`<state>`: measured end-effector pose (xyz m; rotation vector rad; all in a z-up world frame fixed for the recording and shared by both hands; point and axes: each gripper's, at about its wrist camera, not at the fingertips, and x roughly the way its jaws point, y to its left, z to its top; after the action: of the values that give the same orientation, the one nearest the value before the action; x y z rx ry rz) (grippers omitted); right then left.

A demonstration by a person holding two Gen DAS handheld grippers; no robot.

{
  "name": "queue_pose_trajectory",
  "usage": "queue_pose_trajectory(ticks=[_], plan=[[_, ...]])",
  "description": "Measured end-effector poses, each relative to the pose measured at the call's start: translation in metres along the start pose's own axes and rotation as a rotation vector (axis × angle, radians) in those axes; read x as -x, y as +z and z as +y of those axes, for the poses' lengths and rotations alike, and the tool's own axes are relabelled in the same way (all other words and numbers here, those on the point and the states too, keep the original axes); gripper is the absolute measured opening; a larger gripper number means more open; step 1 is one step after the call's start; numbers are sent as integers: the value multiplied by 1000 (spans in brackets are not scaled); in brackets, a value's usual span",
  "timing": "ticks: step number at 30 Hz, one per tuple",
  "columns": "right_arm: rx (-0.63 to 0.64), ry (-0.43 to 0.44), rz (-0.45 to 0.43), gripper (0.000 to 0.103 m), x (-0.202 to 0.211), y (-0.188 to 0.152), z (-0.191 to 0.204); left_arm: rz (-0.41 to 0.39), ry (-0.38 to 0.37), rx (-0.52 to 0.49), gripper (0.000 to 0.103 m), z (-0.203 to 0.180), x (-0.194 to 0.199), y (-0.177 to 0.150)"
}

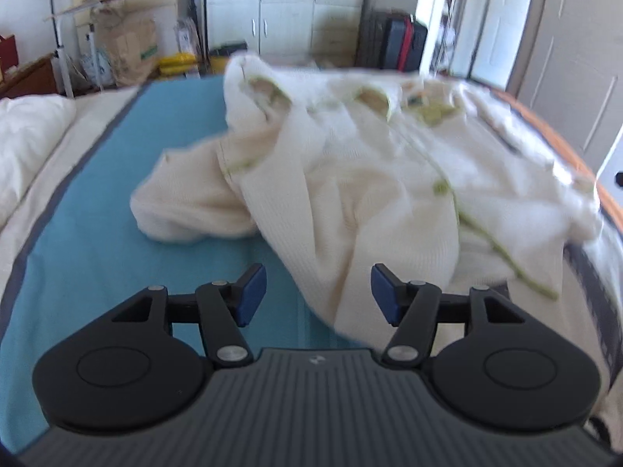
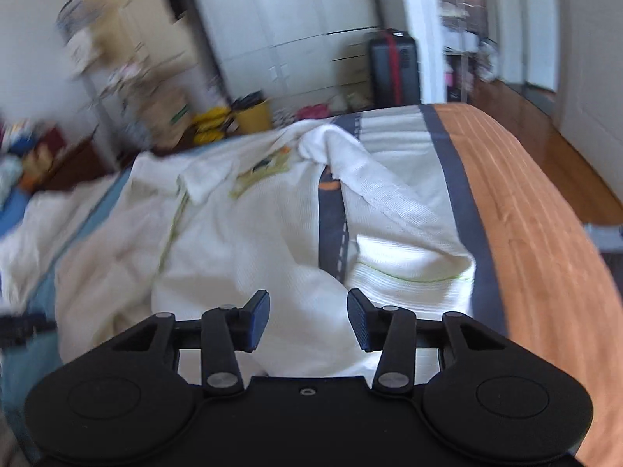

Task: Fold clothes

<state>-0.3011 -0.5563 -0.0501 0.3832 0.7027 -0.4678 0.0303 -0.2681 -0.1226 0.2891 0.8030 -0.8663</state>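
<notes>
The garment [image 1: 350, 179], a cream knit top with green trim, lies on the bed [image 1: 97, 233], spread loosely but rumpled, and no fold is evident. In the left wrist view one sleeve [image 1: 187, 202] lies bunched to the left of the garment's body, on the blue sheet, and the collar end sits at the far side, toward the wardrobe [image 1: 280, 4]. In the right wrist view the other sleeve [image 2: 389, 225] runs alongside the body, near the bed's wooden edge [image 2: 525, 233], with a strip of dark patterned cover showing between sleeve and body. The left gripper [image 1: 318, 292] has its jaws spread wide and holds nothing; it sits over the near hem of the garment. The right gripper [image 2: 308, 317] is likewise spread and empty, above the near part of the body beside that sleeve. Both views are motion-blurred, so fine detail of the cloth is unclear. Judgement: the task stands at its start; flattening, sleeve folds and body folds all appear outstanding.
</notes>
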Motion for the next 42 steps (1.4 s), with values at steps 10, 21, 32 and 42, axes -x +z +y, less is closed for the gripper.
queue_pose_trajectory(ticks=[10,21,32,42], plan=[[-65,35,71,57,-65,-17,-37,112,-2,-186,84,-53,-36,-23],[-239,290,49,9,-17,27,-14,-291,116,-46,6,-31,82,36],[-265,-47,108,5,11,-12,-19,-98,-102,21,5,-35,80,0],[-42,176,102,17,7,4,84,10,163,-32,63,-33,25,-14]])
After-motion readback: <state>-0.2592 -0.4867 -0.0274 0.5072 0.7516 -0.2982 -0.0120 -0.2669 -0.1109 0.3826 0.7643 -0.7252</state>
